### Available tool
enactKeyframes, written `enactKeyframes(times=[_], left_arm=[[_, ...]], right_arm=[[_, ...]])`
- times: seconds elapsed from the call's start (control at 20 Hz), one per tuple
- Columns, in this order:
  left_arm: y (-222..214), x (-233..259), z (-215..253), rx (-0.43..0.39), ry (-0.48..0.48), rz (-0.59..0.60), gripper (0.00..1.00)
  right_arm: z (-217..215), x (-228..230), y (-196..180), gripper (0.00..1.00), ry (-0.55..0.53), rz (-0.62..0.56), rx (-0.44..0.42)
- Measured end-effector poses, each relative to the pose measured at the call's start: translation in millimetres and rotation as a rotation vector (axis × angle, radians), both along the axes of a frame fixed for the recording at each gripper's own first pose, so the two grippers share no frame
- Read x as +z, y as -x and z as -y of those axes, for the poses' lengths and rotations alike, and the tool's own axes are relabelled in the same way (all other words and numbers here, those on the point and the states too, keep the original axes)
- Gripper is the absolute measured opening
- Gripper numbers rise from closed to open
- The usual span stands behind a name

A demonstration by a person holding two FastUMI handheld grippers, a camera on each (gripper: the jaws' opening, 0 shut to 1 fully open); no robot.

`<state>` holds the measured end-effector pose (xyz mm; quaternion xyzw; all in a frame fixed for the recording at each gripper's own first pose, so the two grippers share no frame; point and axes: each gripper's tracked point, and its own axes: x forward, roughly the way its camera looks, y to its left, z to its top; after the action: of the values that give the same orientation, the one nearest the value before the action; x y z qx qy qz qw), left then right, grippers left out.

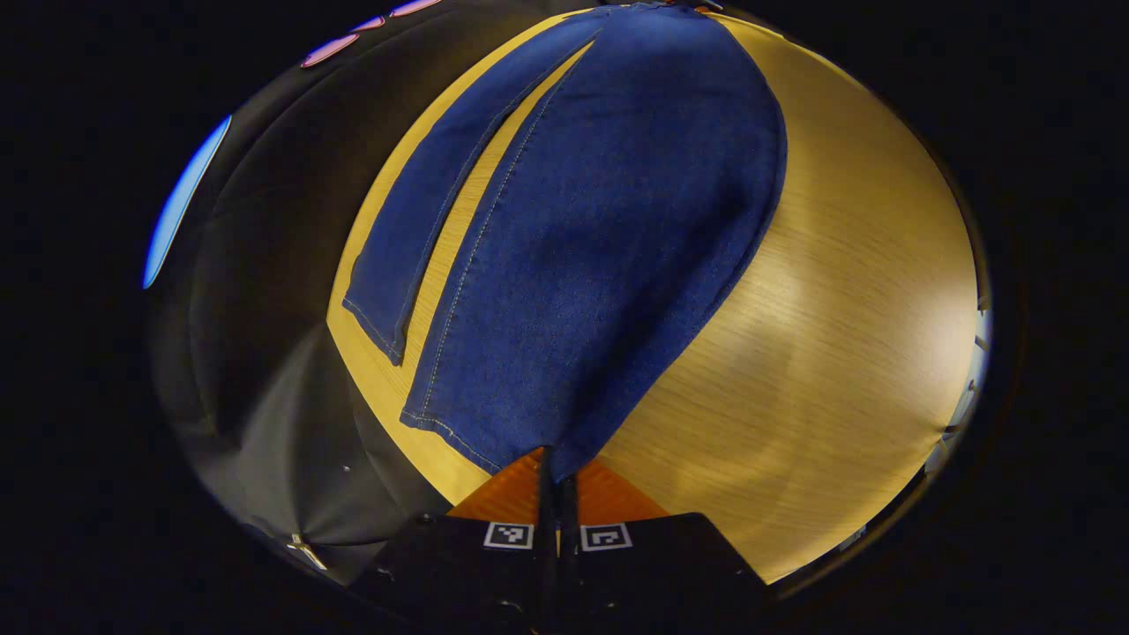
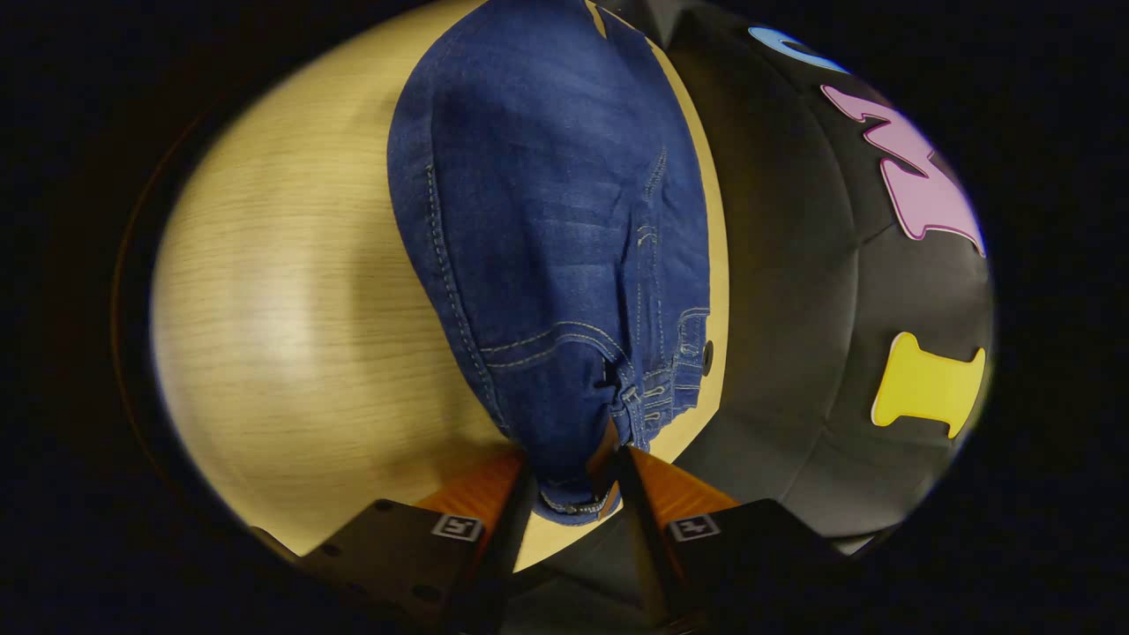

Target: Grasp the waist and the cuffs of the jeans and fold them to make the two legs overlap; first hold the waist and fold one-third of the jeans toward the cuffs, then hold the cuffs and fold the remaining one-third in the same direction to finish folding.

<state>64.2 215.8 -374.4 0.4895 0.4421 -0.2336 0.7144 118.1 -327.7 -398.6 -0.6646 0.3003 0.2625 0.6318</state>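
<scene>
Your one pair of dark blue denim jeans (image 1: 609, 220) lies stretched along the pale wood-grain table (image 1: 838, 335), its two legs side by side, the far one flat with a strip of tabletop showing between them. Your left gripper (image 1: 557, 481) is clenched on the near leg's cuff, fingers nearly together with the hem pinched between. In the right gripper view, your right gripper (image 2: 571, 481) grasps the bunched waistband, both fingers pressing the denim beside the pocket stitching.
</scene>
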Motion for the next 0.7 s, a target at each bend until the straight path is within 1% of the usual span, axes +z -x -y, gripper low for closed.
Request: enactKeyframes(times=[0.1, 0.15, 0.2, 0.25, 0.3, 0.35, 0.45, 0.5, 0.65, 0.7], left_arm=[[-0.7, -0.8, -1.3, 0.009, -0.002, 0.012, 0.05], [-0.6, 0.1, -0.6, 0.013, -0.001, 0.019, 0.05], [-1.9, -0.8, -1.8, 0.017, 0.001, 0.025, 0.05], [-2.1, -1.1, -1.9, 0.020, 0.003, 0.030, 0.05], [-2.3, -1.5, -2.1, 0.025, 0.005, 0.034, 0.05], [-2.4, -1.5, -2.3, 0.034, 0.006, 0.035, 0.05], [-2.0, 0.0, -1.0, 0.039, 0.000, 0.034, 0.05], [-1.5, -0.1, -1.7, 0.040, 0.001, 0.035, 0.05], [-2.8, -1.1, -0.7, 0.052, 0.011, 0.041, 0.05], [-2.0, -0.8, -0.7, 0.061, 0.015, 0.043, 0.05]], right_arm=[[-2.5, 1.3, -4.5, 0.24, 0.026, 0.028, 0.018], [-0.2, -3.0, -5.3, 0.31, 0.026, 0.029, 0.002], [-0.6, -3.3, -5.7, 0.28, 0.010, 0.021, -0.020], [0.5, -4.0, -7.4, 0.15, 0.002, 0.013, -0.043], [-2.1, -0.1, -7.0, 0.21, -0.014, 0.007, -0.052], [-2.4, -0.8, -5.6, 0.14, -0.031, -0.007, -0.074], [-2.0, -3.8, -7.7, 0.10, -0.069, -0.057, -0.105], [-2.1, -3.5, -7.6, 0.08, -0.072, -0.076, -0.106], [-2.2, -3.9, -7.8, 0.08, -0.034, -0.099, -0.053], [-1.3, -3.0, -8.0, 0.08, -0.024, -0.101, -0.049]])
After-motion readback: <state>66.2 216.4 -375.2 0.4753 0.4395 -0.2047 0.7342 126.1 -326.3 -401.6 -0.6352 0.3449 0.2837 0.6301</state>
